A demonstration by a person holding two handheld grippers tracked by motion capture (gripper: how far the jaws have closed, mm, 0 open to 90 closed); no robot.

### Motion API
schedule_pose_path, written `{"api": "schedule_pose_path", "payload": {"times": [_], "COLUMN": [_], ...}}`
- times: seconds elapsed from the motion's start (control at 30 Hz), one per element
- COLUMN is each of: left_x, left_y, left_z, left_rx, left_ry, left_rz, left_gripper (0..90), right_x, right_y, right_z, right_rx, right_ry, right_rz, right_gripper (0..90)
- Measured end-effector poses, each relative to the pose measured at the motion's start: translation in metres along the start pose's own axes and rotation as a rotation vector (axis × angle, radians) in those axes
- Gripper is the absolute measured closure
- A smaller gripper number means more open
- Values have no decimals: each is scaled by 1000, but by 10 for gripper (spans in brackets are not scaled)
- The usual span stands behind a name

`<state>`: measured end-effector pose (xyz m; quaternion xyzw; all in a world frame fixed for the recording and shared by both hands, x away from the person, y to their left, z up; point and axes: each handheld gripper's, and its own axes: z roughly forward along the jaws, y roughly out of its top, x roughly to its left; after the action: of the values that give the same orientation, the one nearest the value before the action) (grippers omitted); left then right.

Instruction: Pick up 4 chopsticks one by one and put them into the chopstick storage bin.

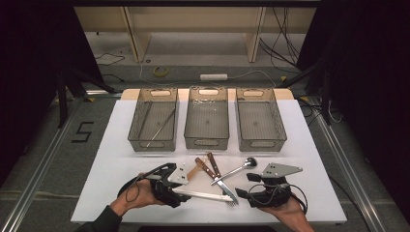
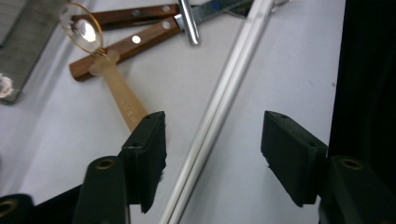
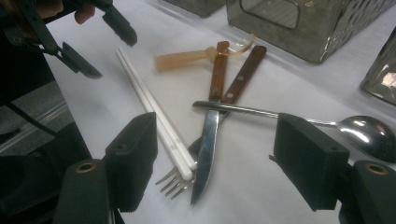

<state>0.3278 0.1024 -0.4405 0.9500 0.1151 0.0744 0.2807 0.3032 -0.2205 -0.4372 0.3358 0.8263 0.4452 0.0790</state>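
Your left tongs (image 2: 212, 154) straddle the white chopsticks (image 2: 219, 107) on the near tabletop (image 1: 121, 164), spread and not yet pinching. Your right tongs (image 3: 215, 163) hang released over the knife (image 3: 208, 140). One utensil lies in the left basket (image 1: 138, 121); most remain unsorted.

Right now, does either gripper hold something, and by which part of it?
Nothing is held. The left gripper straddles the white chopsticks with open fingers, not pressing them; the right gripper is open.
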Motion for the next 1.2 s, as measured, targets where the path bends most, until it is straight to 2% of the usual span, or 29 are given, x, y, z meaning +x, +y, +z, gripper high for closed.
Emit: {"api": "schedule_pose_path", "payload": {"times": [0.07,0.2,0.5,0.57,0.73,0.83,0.97,1.2], "left_x": [-2,-3,-1,0,0,0,1,1], "left_y": [0,2,4,4,5,6,7,9], "left_z": [3,11,24,26,31,33,34,36], "left_rx": [13,56,88,88,111,111,119,162], "left_ry": [-10,-24,-62,-61,-66,-63,-64,-59], "left_rz": [8,51,72,70,103,97,114,138], "left_gripper": [443,506,609,618,638,639,651,670], "right_x": [0,0,0,0,0,0,0,0], "right_y": [0,0,0,0,1,1,1,1], "right_z": [0,1,2,2,3,3,3,3], "right_rx": [1,7,9,10,10,12,13,15], "right_ry": [1,1,2,4,5,6,7,7], "right_rz": [0,-1,0,2,2,1,0,-2], "right_gripper": [316,317,318,319,319,320,320,322]}}
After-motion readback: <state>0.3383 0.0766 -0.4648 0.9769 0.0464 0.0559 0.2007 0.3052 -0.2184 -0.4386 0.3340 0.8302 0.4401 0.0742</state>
